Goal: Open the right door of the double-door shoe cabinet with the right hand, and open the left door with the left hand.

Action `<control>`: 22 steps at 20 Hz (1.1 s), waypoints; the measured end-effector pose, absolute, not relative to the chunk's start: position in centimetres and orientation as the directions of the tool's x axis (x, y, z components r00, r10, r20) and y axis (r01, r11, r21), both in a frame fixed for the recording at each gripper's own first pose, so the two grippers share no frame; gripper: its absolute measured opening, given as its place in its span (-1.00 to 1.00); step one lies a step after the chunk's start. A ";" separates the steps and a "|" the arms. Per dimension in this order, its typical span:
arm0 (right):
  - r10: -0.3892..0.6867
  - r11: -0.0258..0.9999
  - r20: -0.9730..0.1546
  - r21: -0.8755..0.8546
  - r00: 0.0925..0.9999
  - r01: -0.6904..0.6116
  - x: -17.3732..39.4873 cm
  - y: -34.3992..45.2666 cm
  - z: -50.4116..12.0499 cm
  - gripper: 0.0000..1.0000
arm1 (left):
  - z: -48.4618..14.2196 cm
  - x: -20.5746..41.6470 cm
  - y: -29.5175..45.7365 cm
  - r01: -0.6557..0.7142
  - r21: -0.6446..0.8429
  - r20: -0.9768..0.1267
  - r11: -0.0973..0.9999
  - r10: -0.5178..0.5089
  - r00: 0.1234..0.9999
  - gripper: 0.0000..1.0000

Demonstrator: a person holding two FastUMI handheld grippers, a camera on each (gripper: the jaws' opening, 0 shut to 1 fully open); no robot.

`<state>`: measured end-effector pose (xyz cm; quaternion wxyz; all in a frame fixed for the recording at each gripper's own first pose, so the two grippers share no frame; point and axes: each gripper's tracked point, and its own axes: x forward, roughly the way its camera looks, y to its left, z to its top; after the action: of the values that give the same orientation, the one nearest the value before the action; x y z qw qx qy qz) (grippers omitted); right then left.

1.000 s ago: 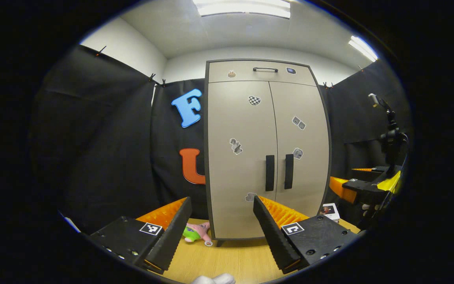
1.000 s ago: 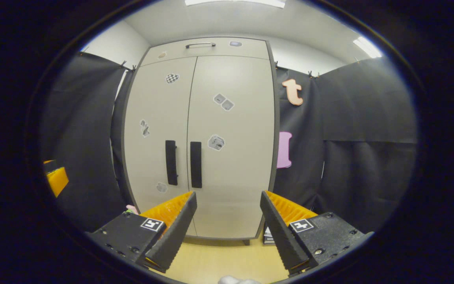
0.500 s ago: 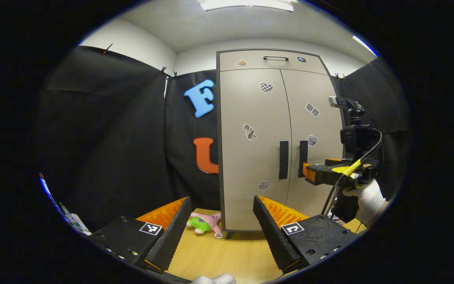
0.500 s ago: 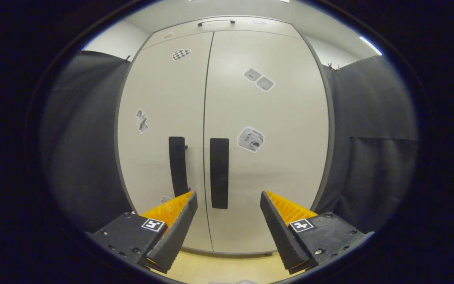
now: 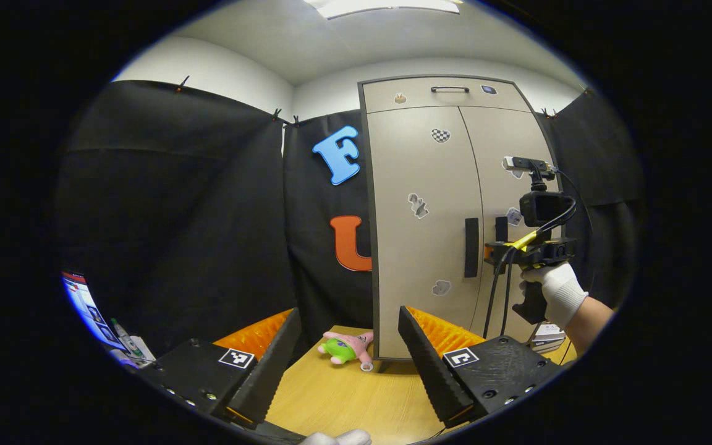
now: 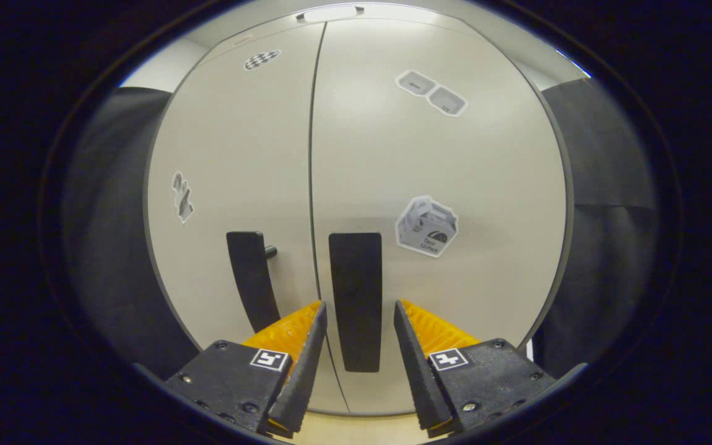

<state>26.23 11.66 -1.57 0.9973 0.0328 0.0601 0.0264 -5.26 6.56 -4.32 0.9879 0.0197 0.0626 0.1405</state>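
The beige double-door shoe cabinet stands on the table with both doors closed. Each door carries a black vertical handle: the left door handle and the right door handle. My right gripper is close up to the right door, and its fingers straddle that handle with a small gap on each side. In the left gripper view the right gripper sits at the handles, held by a white-gloved hand. My left gripper hangs open well short of the cabinet, holding nothing.
A pink and green plush toy lies on the wooden table at the cabinet's left foot. A drawer with a handle tops the cabinet. Papers or boxes lie at its right base. A screen is at far left.
My right gripper has moved in to the right door handle and its fingers have narrowed around it. In the left gripper view the cabinet has slid to the right.
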 end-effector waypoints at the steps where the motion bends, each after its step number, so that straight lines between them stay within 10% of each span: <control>1: 0.064 0.996 -0.123 0.070 0.990 -0.055 26.4 11.9 -1.7 0.31 | -4.2 -5.3 6.5 -0.277 0.056 -0.115 0.959 0.282 0.953 0.90; 7: 0.039 0.998 -0.111 0.044 0.993 -0.034 26.6 11.5 -1.7 -0.33 | -4.3 -5.4 6.5 -0.279 0.042 -0.116 0.959 0.282 0.953 0.90; 22: 0.085 0.996 -0.131 0.028 0.988 -0.082 21.5 10.0 -2.2 -0.49 | -4.2 -4.9 6.3 -0.215 0.008 -0.100 0.976 0.215 0.971 0.91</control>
<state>21.53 9.98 -2.17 0.9969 0.0110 0.0661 0.0418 -4.86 6.33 -4.24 0.9928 -0.0016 0.0504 0.1084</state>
